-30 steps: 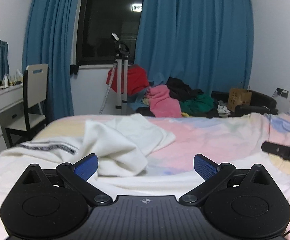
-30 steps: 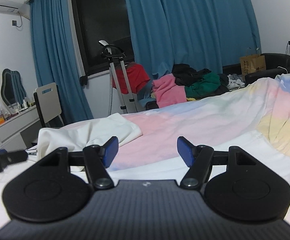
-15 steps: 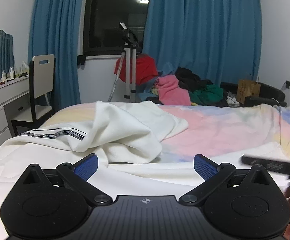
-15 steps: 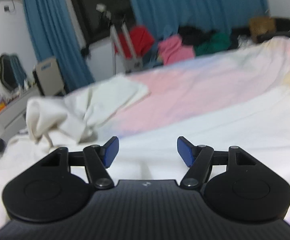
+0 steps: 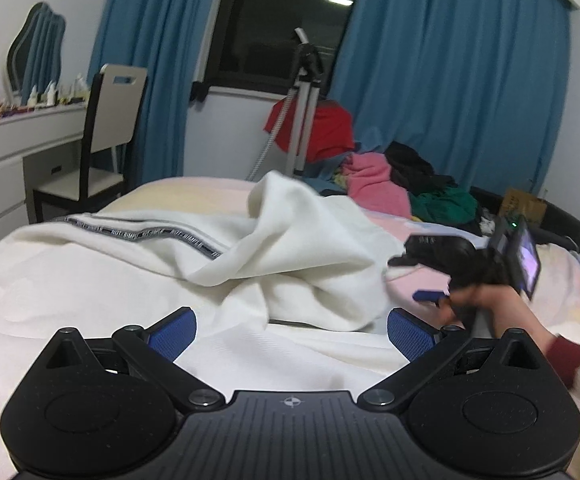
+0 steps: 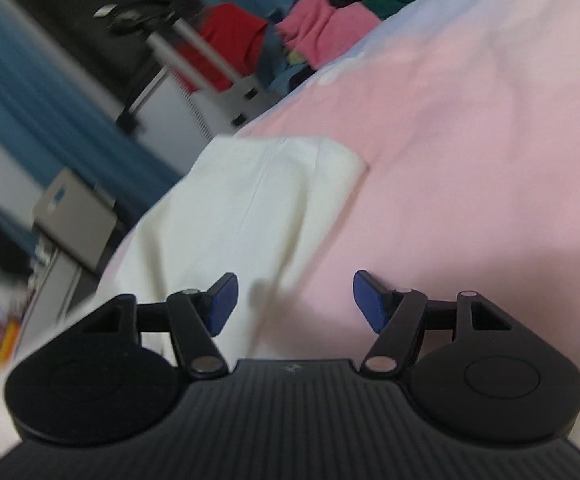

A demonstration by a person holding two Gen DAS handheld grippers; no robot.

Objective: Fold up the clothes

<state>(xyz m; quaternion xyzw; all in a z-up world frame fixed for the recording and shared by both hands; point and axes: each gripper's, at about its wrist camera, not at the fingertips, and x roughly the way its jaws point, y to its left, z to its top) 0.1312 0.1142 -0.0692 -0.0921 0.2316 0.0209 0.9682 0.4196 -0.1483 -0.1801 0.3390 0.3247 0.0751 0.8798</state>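
— What's behind the bed?
— Blue curtains round a dark window, a tripod draped with a red cloth.
— And left?
— A chair at a white dresser, bottles below a wavy mirror.
— Right?
— A heap of pink, black and green clothing, then a cardboard box.

We see a cream-white garment with a grey patterned stripe on pastel pink and yellow bedding. At twelve o'clock hang blue curtains; red, pink and green clothes are piled beneath. The hand-held gripper is black with blue fingertips.
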